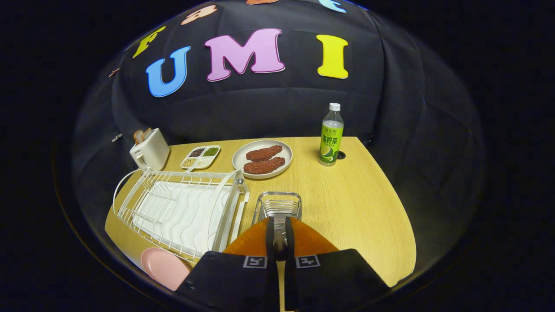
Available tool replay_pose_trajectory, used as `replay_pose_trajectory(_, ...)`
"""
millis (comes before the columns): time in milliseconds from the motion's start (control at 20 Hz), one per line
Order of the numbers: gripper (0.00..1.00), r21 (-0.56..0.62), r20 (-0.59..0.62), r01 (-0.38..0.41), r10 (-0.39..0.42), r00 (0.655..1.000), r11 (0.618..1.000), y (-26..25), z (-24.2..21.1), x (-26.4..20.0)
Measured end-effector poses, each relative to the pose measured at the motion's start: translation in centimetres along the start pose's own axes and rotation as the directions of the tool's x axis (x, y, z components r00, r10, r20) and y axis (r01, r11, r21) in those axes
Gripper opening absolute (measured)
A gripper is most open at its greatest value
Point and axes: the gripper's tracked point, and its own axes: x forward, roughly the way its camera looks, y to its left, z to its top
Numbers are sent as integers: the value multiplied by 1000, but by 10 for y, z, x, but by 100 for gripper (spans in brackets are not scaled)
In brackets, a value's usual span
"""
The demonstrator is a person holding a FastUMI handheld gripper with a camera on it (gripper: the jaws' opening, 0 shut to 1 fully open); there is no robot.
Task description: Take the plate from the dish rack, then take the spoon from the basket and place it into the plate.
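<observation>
Lower centre of the picture: gripper [279, 225] pressed nearly together, pinching what looks like the slim metal handle of the spoon [279, 243], though too little of it is visible to be sure. Directly beneath the fingers, an orange plate [313, 241] lying flat on the wooden table [360, 208]; just beyond the fingertips, the small wire basket [277, 203].

Left of centre, the white dish rack [182, 212], standing bare of plates, with a pink plate [162, 266] on the table at its near corner, lower left. Further back, upper middle, a pale plate of meat [237, 161] and, to its right, a green-labelled bottle [331, 135], both well apart from the work.

Judged from this: plate out of the rack, spoon lifted from the basket, final step in hand. Next move calls for lowering the spoon onto the orange plate and spreading the fingers only once it rests there, keeping clear of the basket rim ahead.
</observation>
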Motion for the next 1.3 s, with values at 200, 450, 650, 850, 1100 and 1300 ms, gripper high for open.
replay_pose_trajectory(200, 9, -52, 7, -1, 2, 1000, 999, 5, 14, -2)
replay_pose_trajectory(450, 9, -55, 48, -2, 5, 999, 998, 11, 57, -14)
replay_pose_trajectory(650, 9, -98, 80, -39, 47, 996, 994, 30, 83, -47)
replay_pose_trajectory(850, 9, -123, 81, -135, 145, 986, 983, 73, 92, -91)
replay_pose_trajectory(1100, 9, -161, 27, -317, 325, 945, 935, 163, 61, -136)
replay_pose_trajectory(1300, 9, -170, -70, -430, 424, 903, 887, 227, 2, -141)
